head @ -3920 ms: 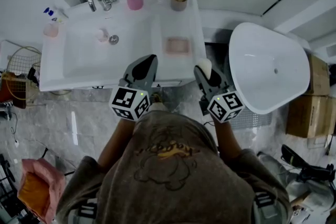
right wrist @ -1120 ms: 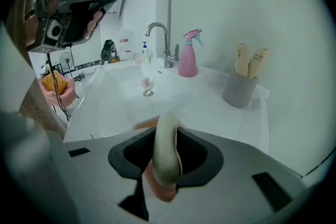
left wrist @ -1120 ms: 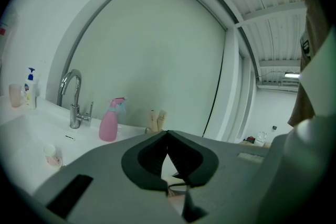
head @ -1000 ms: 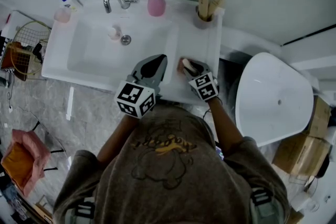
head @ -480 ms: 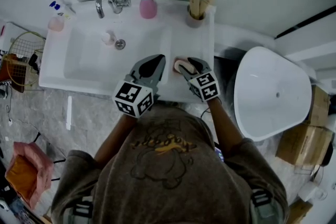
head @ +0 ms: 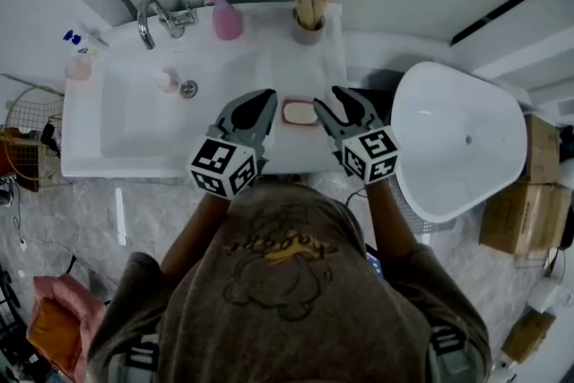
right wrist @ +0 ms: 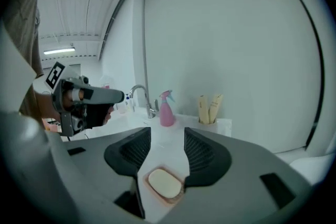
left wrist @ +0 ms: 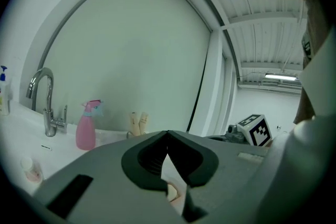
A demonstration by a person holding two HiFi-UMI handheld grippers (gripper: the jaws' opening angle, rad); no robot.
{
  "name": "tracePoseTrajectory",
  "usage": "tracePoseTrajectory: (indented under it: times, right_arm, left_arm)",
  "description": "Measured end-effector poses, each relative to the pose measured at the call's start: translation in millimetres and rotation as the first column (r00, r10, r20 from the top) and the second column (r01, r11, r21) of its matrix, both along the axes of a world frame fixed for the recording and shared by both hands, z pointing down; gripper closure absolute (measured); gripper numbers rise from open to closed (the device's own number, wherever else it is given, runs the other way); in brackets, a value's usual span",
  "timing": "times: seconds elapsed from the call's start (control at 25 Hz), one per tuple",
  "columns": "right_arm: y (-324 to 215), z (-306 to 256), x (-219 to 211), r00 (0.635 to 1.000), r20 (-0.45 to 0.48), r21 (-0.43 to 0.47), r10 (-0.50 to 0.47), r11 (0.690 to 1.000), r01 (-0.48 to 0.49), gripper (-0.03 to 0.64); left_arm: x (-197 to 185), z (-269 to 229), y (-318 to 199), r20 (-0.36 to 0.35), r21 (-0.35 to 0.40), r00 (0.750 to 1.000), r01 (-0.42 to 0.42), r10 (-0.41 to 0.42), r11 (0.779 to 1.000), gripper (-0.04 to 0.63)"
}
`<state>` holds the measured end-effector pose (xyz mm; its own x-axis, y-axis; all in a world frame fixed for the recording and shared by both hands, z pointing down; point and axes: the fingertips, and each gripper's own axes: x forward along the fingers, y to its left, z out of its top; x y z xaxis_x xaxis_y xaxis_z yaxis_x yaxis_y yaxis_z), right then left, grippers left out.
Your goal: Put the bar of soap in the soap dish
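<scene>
Bar of soap (right wrist: 164, 183) is out of the right jaws since a second ago; lies flat in the pink soap dish (right wrist: 167, 200) on basin counter (head: 273, 58); right gripper (head: 346, 101) lifted clear above the dish, jaws wide apart, nothing between; left gripper (head: 263, 103) just beside the dish, jaws together, empty.

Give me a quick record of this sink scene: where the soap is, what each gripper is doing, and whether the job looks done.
soap: lying in the soap dish
dish location: on the sink counter, between the two grippers
left gripper: jaws together, nothing held
right gripper: jaws apart, empty, clear of the soap
task status: looks done
</scene>
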<state>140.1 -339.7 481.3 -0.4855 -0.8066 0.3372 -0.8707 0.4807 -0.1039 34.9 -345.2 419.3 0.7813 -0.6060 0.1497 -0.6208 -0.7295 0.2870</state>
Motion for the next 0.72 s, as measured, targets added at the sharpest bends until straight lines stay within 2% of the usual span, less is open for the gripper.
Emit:
tracePoseTrajectory:
  times: [0.2, 0.48, 0.72]
  right_arm:
    - [21.4, -32.4, 31.0, 0.992, 0.057, 0.061, 0.116, 0.991, -0.119, 0.427]
    - [54.1, -45.0, 58.3, 0.96, 0.16, 0.142, 0.228, 0.957, -0.251, 0.452]
    - [69.0, -34.1, 65.2, 0.943, 0.179, 0.147, 0.279, 0.94, -0.307, 0.551]
  left_arm:
    - [11.8, -4.6, 0.4, 0.002, 0.015, 0.999, -0.038, 0.038, 0.999, 0.594]
    - [19.6, -3.8, 5.0, 0.006, 0.03, 0.997, -0.073, 0.072, 0.997, 0.594]
    - [17.8, 1.6, 4.1, 0.011, 0.036, 0.998, -0.059, 0.059, 0.998, 0.594]
